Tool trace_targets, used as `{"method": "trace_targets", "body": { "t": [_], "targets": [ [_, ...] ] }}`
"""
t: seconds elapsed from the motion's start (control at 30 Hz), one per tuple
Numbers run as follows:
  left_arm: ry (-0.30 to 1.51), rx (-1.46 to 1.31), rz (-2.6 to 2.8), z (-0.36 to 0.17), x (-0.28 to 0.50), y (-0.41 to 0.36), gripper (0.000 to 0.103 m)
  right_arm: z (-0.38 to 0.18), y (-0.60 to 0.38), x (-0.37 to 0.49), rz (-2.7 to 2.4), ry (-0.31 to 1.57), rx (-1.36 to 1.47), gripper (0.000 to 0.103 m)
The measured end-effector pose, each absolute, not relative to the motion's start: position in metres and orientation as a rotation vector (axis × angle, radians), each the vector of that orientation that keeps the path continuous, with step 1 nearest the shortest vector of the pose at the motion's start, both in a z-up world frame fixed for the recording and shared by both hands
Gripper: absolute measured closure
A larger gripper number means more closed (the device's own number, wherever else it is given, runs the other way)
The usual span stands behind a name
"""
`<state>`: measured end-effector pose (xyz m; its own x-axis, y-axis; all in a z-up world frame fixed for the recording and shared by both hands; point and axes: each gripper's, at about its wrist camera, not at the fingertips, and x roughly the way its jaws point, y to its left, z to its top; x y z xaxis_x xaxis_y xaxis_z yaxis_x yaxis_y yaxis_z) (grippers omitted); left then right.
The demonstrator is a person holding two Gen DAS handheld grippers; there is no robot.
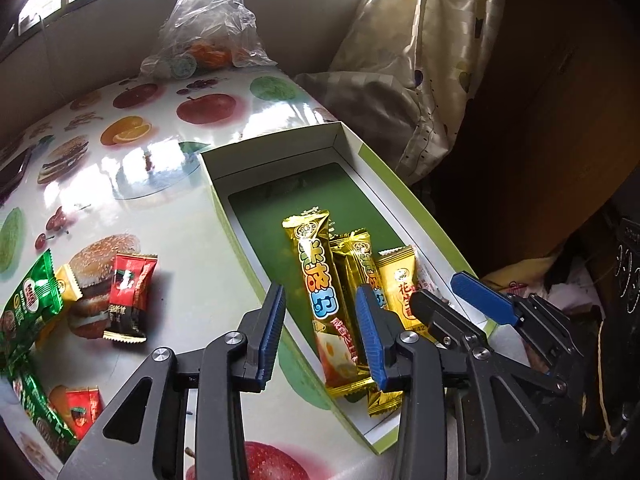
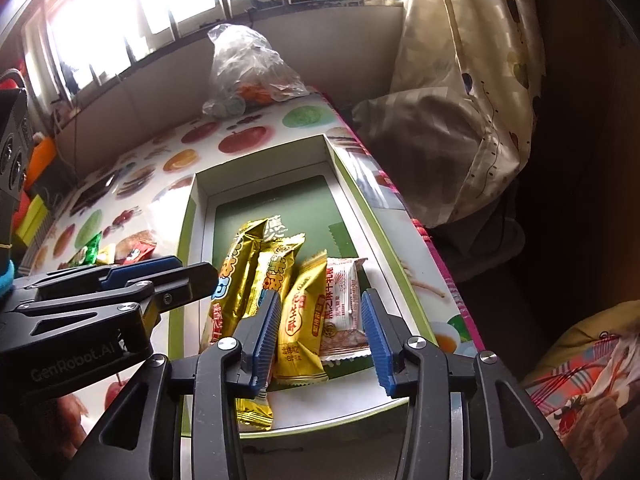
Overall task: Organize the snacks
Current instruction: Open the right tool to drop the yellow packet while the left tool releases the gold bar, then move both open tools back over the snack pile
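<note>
Your left gripper [image 1: 322,332] hangs over the near end of the box [image 1: 404,184], and its blue pads stand apart. One long gold snack [image 1: 320,280] lies between them, but the pads do not squeeze it. It rests on the box floor by itself. Your right gripper [image 2: 320,338] is partly open too. It hangs over the small gold snack [image 2: 300,320] and the white snack [image 2: 344,304], and it holds nothing.

You have four snacks in the box so far. Two long gold ones lie side by side, with the second long gold snack [image 1: 360,264] just beside the first. Then comes the small gold one, then the white one. They sit in a row at the near end, touching each other. The far end of the box is bare green.

You still have work to do. On the fruit tablecloth [image 1: 192,216], left of the box, more snacks wait. You can see a red snack [image 1: 130,296], a green snack [image 1: 34,300] and a little yellow snack [image 1: 68,280] close together. Another red snack [image 1: 82,408] lies nearer to you, by more green wrapping at the edge of the left wrist view.

So I think you are about half done. A clear plastic bag [image 1: 208,24] sits at the far end of the table. I cannot tell if it counts as a snack to put away.
</note>
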<state>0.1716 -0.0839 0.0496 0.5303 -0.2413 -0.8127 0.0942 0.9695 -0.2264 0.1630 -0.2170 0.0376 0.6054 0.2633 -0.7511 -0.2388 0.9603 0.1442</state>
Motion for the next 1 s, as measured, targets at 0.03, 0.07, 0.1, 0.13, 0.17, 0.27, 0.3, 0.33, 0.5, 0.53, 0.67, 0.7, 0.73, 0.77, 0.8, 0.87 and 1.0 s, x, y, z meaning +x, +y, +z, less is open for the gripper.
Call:
{"method": "trace_targets", "body": {
  "t": [0.03,0.07,0.1,0.13,0.17,0.27,0.3,0.33,0.5,0.53,0.67,0.7,0.73,0.77,0.8,0.87,1.0],
  "targets": [
    [0.989,-0.162,-0.199,0.051,0.169,-0.083,0.065,0.039,-0.216,0.161,0.29,0.869,0.027,0.061],
    [0.986,-0.167,-0.198,0.052,0.166,-0.081,0.065,0.041,-0.216,0.159,0.289,0.865,0.024,0.061],
    [0.982,-0.17,-0.199,0.054,0.164,-0.08,0.065,0.043,-0.215,0.157,0.289,0.861,0.021,0.061],
    [0.977,-0.172,-0.195,0.055,0.161,-0.078,0.065,0.044,-0.214,0.155,0.291,0.857,0.021,0.06],
    [0.97,-0.171,-0.189,0.057,0.158,-0.076,0.065,0.046,-0.213,0.152,0.292,0.852,0.021,0.06],
    [0.959,-0.172,-0.185,0.061,0.149,-0.071,0.064,0.048,-0.21,0.146,0.286,0.843,0.014,0.06],
    [0.955,-0.173,-0.183,0.062,0.147,-0.069,0.064,0.049,-0.209,0.144,0.284,0.843,0.012,0.06],
    [0.949,-0.175,-0.176,0.064,0.144,-0.066,0.064,0.05,-0.208,0.142,0.286,0.841,0.011,0.06],
    [0.924,-0.176,-0.143,0.069,0.128,-0.051,0.064,0.054,-0.2,0.132,0.293,0.826,0.006,0.06],
    [0.918,-0.178,-0.135,0.07,0.124,-0.048,0.064,0.055,-0.197,0.13,0.294,0.825,0.004,0.06],
    [0.893,-0.177,-0.106,0.074,0.11,-0.035,0.064,0.057,-0.188,0.121,0.304,0.812,-0.005,0.06],
    [0.889,-0.176,-0.099,0.075,0.107,-0.032,0.064,0.058,-0.185,0.119,0.308,0.808,-0.006,0.06],
    [0.887,-0.179,-0.093,0.075,0.103,-0.028,0.064,0.059,-0.182,0.117,0.311,0.805,-0.007,0.06],
    [0.882,-0.182,-0.086,0.075,0.1,-0.025,0.064,0.059,-0.179,0.115,0.315,0.802,-0.008,0.06],
    [0.877,-0.183,-0.083,0.076,0.097,-0.022,0.064,0.06,-0.176,0.113,0.323,0.798,-0.009,0.06],
    [0.872,-0.188,-0.067,0.076,0.091,-0.016,0.064,0.062,-0.169,0.109,0.336,0.789,-0.01,0.059],
    [0.863,-0.184,-0.022,0.073,0.08,-0.002,0.064,0.063,-0.156,0.101,0.364,0.776,-0.005,0.059]
  ]
}}
